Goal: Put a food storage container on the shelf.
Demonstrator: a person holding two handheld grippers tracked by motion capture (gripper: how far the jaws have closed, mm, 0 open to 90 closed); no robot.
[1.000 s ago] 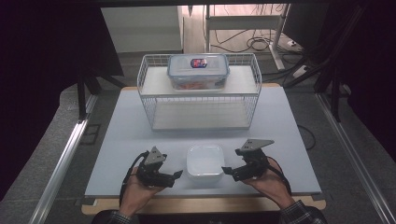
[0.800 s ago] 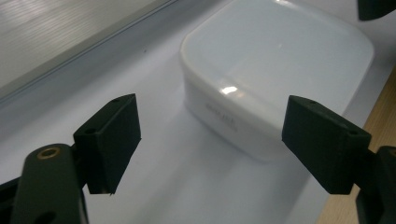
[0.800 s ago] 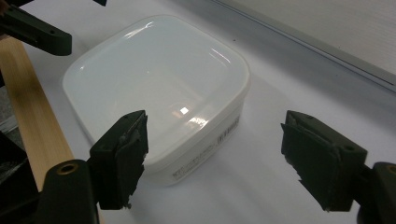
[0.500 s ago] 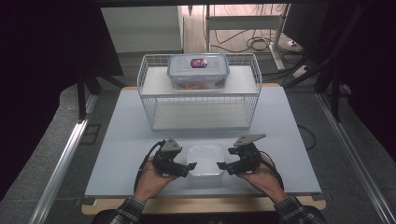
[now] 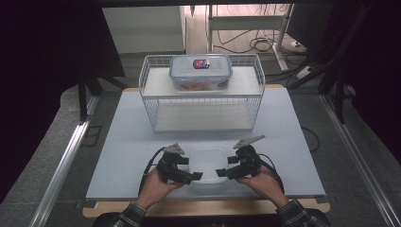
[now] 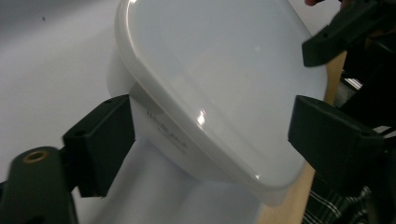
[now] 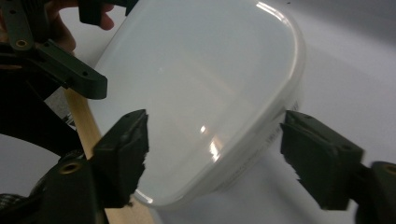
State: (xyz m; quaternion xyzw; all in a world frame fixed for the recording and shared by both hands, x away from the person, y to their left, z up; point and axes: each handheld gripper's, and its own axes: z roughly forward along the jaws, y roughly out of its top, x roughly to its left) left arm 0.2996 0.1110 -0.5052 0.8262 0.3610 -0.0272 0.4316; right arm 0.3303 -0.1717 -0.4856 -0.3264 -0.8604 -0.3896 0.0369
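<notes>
A white translucent lidless container [image 5: 206,161] sits near the front edge of the pale table [image 5: 123,142]. My left gripper [image 5: 193,177] is at its near left corner and my right gripper [image 5: 221,173] at its near right corner. In the left gripper view the container's corner [image 6: 210,84] lies between the spread jaws of the left gripper [image 6: 212,140], and one jaw is against the outer wall. In the right gripper view the right gripper [image 7: 212,144] straddles the other corner [image 7: 196,79]. Its jaws have just been closing, and a small gap still shows at the wall.
A white wire rack [image 5: 203,101] stands at the middle back, with a clear lidded box [image 5: 200,71] on its top shelf. The table's wooden front strip [image 5: 208,205] runs just below the hands. Dark floor and metal rails lie on both sides.
The left gripper has moved right, up to the container's corner. The right gripper has shifted slightly inward, and its jaws stand narrower around the other corner.
</notes>
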